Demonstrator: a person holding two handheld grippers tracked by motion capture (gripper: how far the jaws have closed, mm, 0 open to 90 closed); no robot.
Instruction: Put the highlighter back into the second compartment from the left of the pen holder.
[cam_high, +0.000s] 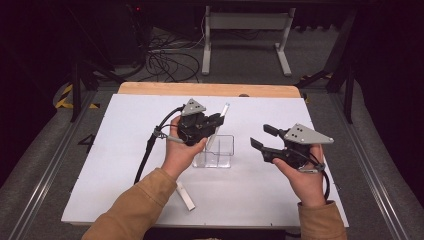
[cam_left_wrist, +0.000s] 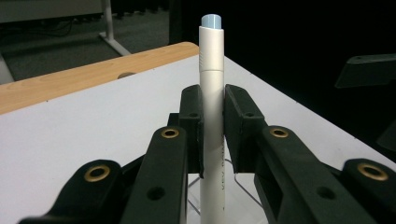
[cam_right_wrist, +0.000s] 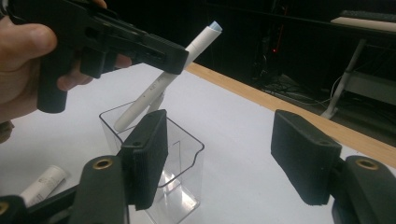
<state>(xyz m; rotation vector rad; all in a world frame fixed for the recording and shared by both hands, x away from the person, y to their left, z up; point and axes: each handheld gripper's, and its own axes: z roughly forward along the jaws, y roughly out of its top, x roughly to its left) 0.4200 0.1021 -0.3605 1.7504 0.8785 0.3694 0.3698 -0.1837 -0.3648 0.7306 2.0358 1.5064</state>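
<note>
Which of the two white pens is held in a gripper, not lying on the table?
The pen with the pale blue tip, clamped in the left gripper and tilted over the clear holder. The other pen lies flat on the table by the person's left sleeve.

Small grey print runs along the barrel of the white pen (cam_left_wrist: 212, 140) held in the left gripper (cam_left_wrist: 213, 116), seen in both gripper views, but it is too small and blurred to read. No other text, label, brand or number is legible anywhere.
</note>
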